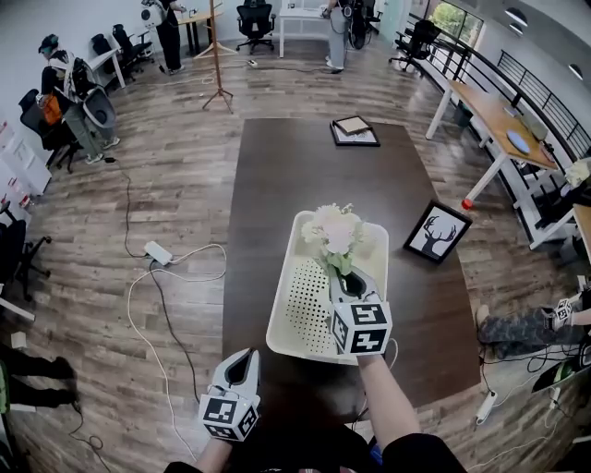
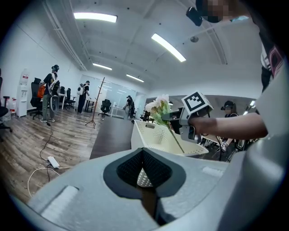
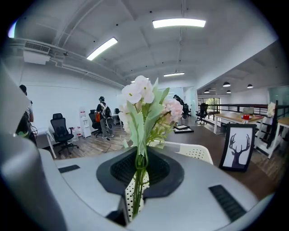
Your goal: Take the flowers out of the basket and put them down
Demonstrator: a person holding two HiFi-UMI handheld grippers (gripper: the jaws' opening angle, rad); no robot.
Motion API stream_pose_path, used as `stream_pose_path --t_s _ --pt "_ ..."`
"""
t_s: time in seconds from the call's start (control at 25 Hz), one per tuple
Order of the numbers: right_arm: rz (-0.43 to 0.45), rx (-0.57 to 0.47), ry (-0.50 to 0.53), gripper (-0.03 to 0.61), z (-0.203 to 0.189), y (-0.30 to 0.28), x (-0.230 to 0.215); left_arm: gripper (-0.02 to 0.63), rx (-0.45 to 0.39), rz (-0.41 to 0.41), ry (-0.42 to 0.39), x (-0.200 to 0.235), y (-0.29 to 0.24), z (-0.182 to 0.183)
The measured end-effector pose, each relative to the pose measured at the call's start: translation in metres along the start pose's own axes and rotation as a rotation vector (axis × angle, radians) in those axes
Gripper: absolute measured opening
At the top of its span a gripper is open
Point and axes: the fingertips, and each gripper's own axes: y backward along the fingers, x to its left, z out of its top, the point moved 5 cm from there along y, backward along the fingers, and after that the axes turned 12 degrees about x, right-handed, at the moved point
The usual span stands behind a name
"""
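**Open office, wood floor**

My dark worktop [image 1: 277, 185] stands on a wood-plank floor [image 1: 175, 175] where pale cables [image 1: 175, 268] trail. Ahead I see black chairs [image 1: 256, 18], a white desk [image 1: 300, 18] and a coat stand [image 1: 217, 55]. On my right, a long desk [image 1: 480, 106] runs beside a dark railing [image 1: 536, 88]. The walls [image 3: 58, 94] are white, and strip lights [image 3: 179, 22] glow overhead.

One camera overhead, two riding low and looking almost level.
The head view looks steeply down on the table [image 1: 277, 185], with the basket [image 1: 286, 277] mid-frame and the left gripper [image 1: 242, 360] and right gripper [image 1: 342, 277] close below. The left gripper view looks along the table at the basket's side. The right gripper view sits close behind the flowers [image 3: 144, 103], facing the far end. All three share basket and flowers.
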Motion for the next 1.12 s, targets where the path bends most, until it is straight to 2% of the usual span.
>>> stream_pose_path --t_s 0.68,1.12 --pt "0.009 -0.060 0.008 0.040 0.005 0.049 0.014 0.009 -0.049 -0.026 -0.018 -0.019 0.023 -0.002" --pt "-0.008 -0.088 0.021 0.040 0.011 0.079 0.009 0.009 -0.051 -0.068 -0.030 -0.031 0.023 -0.002"
